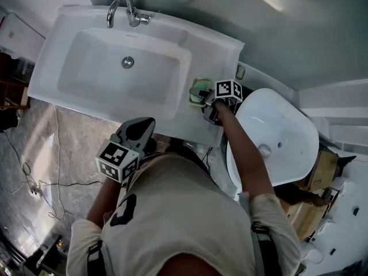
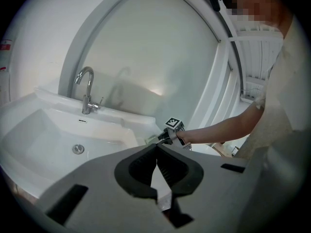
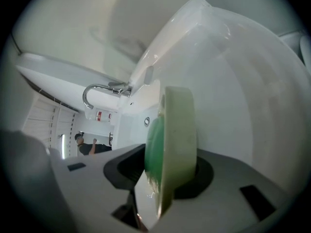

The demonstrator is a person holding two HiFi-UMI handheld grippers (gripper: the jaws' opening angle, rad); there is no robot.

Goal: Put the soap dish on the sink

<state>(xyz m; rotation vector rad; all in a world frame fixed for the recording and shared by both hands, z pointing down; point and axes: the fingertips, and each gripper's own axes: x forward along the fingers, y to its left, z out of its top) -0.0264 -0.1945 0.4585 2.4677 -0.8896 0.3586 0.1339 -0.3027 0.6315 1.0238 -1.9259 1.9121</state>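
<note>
Between the jaws of the right gripper (image 1: pixel 210 100), the soap dish (image 1: pixel 200 91) is held. The jaws are closed on it at a middling width, one jaw against each face.

In the right gripper view the soap dish (image 3: pixel 177 140) is seen edge-on. The gap between the jaws is filled by it, and it is carried well out past their tips. Its long axis is run straight out along the line of the jaws, the far end pointed away from them toward the sink bowl. The hollow face, with a darker green inner piece (image 3: pixel 154 144) seated in it, is turned to the jaw at that view's left. The pale back is turned to the jaw at the right. The faucet (image 3: pixel 99 92) is seen off to the left of the jaws.

From the head view the dish is found over the right-hand ledge of the sink (image 1: pixel 221 53), just ahead of the right jaws, hollow side shown upward. Whether it is set down on the ledge or held just clear of it cannot be told.

The left gripper (image 1: pixel 145 125) is held at the sink's front edge, well apart from the dish. Its jaws are brought together at the tips, with nothing between them. In the left gripper view the drain (image 2: pixel 77 149) is seen to the left of those jaws. The marker cube (image 2: pixel 174 123) of the right gripper is seen just beyond their tips.
</note>
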